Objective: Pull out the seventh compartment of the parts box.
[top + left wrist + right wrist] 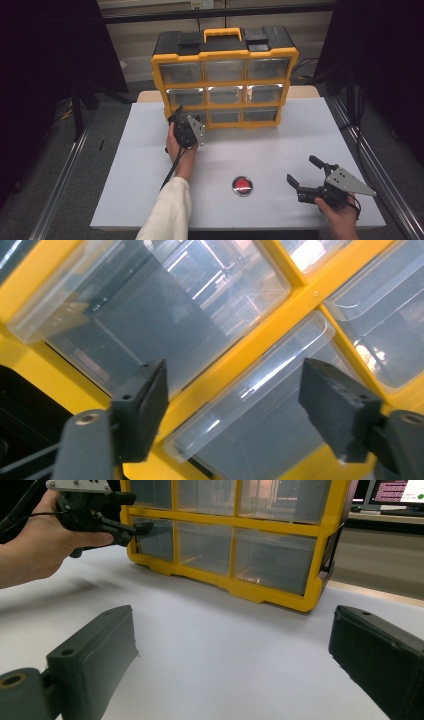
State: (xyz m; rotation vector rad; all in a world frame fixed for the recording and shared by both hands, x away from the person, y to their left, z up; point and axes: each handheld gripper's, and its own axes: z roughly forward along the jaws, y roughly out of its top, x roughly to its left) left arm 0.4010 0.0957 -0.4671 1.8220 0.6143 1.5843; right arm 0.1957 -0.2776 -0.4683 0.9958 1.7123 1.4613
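Observation:
A yellow and black drawer cabinet (pixel 225 82) with several clear drawers stands at the back of the white table (pixel 280 145). My left gripper (pixel 178 114) is held up against its lower left corner. In the left gripper view the jaws (pixel 232 390) stand apart on either side of a clear drawer's front lip (pixel 260 385), and the pads do not press on it. The right gripper view shows that gripper (pixel 136 528) at the top edge of the bottom left drawer (pixel 156 541). My right gripper (pixel 300 168) hovers open over the table's front right, with nothing between its jaws (pixel 235 650).
A small round disc with a red centre and a metal rim (pixel 242 185) lies on the table near the front, between the two hands. The cabinet has a yellow carry handle (pixel 222 33) on top. Metal rails (pixel 372 165) run along both sides of the table.

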